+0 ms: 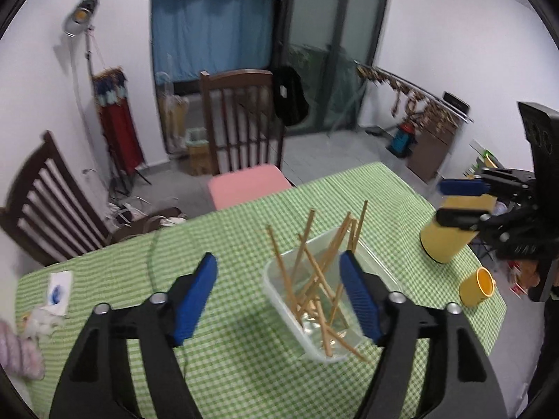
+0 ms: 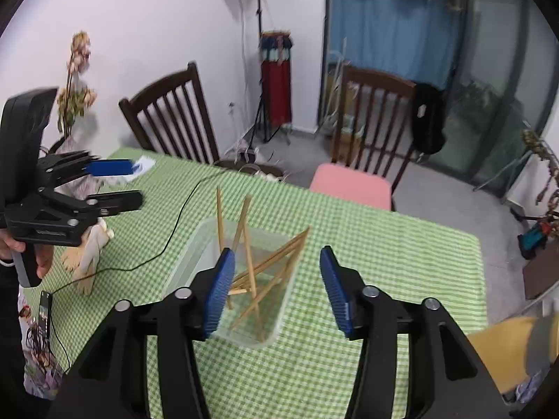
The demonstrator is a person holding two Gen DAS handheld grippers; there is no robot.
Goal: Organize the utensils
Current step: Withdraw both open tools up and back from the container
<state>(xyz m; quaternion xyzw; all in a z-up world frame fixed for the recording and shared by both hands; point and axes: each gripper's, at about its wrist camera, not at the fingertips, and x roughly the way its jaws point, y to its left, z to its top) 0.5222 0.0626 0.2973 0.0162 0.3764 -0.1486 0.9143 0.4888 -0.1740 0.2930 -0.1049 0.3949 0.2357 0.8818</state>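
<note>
A clear plastic container [image 1: 316,347] sits on the green checked tablecloth [image 1: 227,349] and holds several wooden chopsticks [image 1: 307,244] leaning at all angles. My left gripper [image 1: 279,262] hovers open just left of and above it, and nothing is between its blue pads. In the right wrist view the same container [image 2: 244,340] with chopsticks [image 2: 270,262] lies below my right gripper [image 2: 276,262], which is open and empty. A tall yellow holder [image 1: 443,241] stands at the right, behind the right gripper [image 1: 461,202]. The left gripper [image 2: 115,185] shows at the left, held by a hand.
A small yellow cup [image 1: 477,286] lies on its side near the table's right edge. A black cable [image 2: 174,223], a phone [image 2: 45,309] and crumpled paper [image 1: 59,288] lie on the left part. Two dark wooden chairs, one with a pink cushion [image 1: 248,186], stand beyond the far edge.
</note>
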